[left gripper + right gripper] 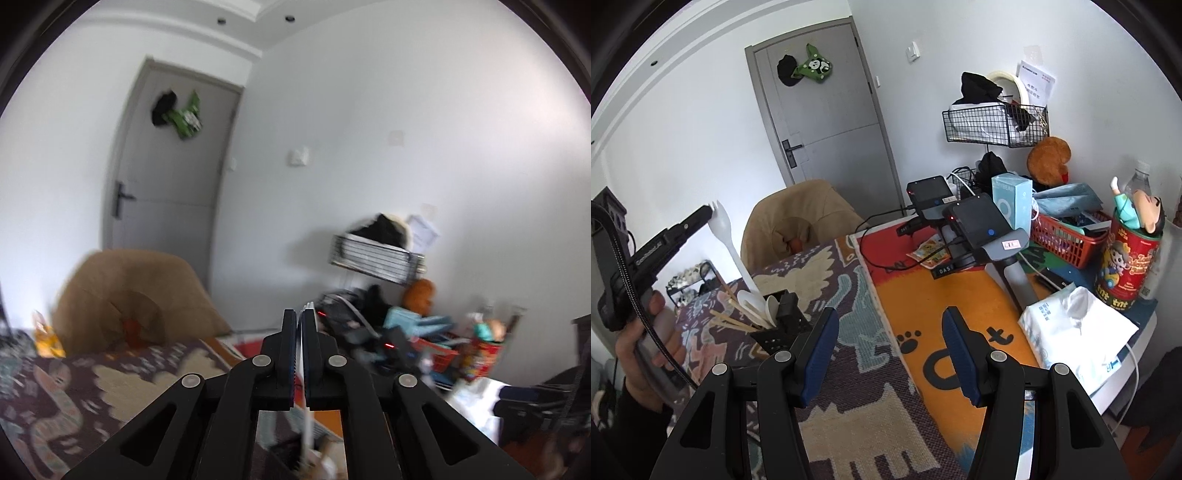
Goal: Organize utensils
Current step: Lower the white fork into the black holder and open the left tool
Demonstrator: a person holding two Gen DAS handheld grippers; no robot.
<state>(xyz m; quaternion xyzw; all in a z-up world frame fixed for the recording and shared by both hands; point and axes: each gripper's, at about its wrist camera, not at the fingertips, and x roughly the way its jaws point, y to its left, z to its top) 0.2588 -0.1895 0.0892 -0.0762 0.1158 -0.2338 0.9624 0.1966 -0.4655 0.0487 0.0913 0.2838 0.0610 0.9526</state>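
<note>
I see the patterned mat (849, 280) covering the table, and on it the black utensil holder (781, 325) with wooden chopsticks (733, 323) and white spoons (764, 306) inside. My right gripper (890, 354) hangs above the mat, its jaws wide apart and holding nothing. My left gripper (300, 332) is clenched on the white plastic spork (733, 251), whose handle reaches down into the holder.

Open patterned mat (871, 369) lies ahead of the right tool (890, 328). At the bench's left edge the black utensil holder (779, 328) bristles with chopsticks (733, 321). Black devices (975, 221), a red basket (1067, 240) and a wipes pack (1075, 328) crowd the right side.
</note>
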